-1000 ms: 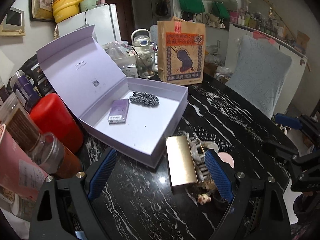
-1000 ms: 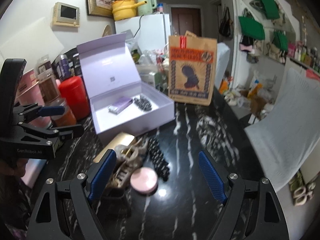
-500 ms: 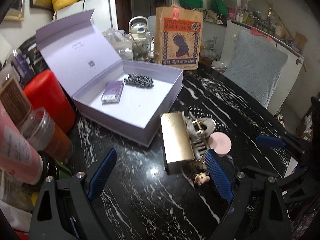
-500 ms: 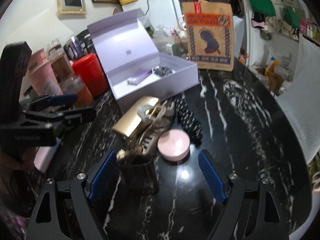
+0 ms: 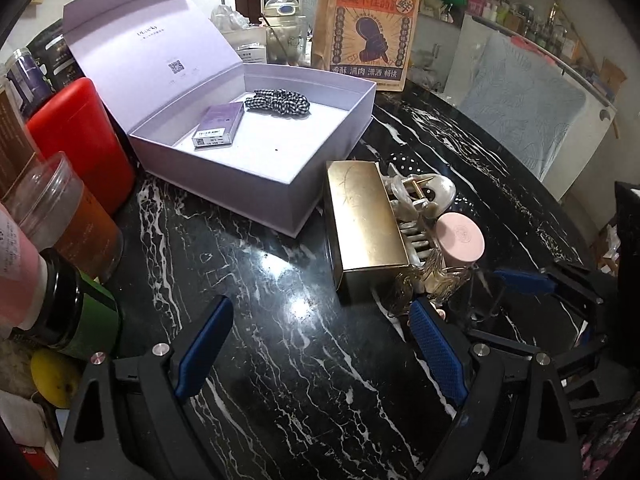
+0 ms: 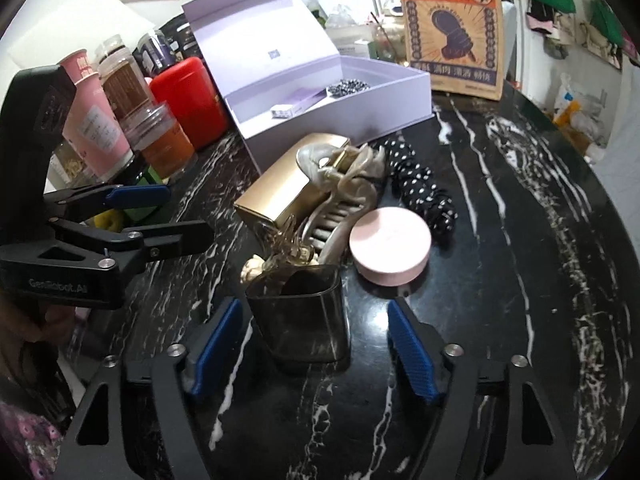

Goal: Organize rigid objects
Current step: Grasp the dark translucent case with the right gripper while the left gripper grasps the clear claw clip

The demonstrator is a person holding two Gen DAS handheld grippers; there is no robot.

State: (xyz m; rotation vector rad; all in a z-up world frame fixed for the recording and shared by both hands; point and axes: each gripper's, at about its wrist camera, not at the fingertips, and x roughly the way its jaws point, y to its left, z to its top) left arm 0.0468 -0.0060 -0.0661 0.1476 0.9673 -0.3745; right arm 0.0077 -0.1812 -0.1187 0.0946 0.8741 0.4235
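At lower centre of the right wrist view, the right gripper is spreading wide around a smoky plastic cup, probably light, rigid and slippery; gripping its flat sides looks safest.

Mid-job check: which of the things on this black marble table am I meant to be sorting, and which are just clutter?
Job items:
lilac box, open
gold box
hair claw
pink compact
smoky cup, between the open right gripper jaws
polka-dot scrunchie

Just lying about:
paper bag
red canister
jars
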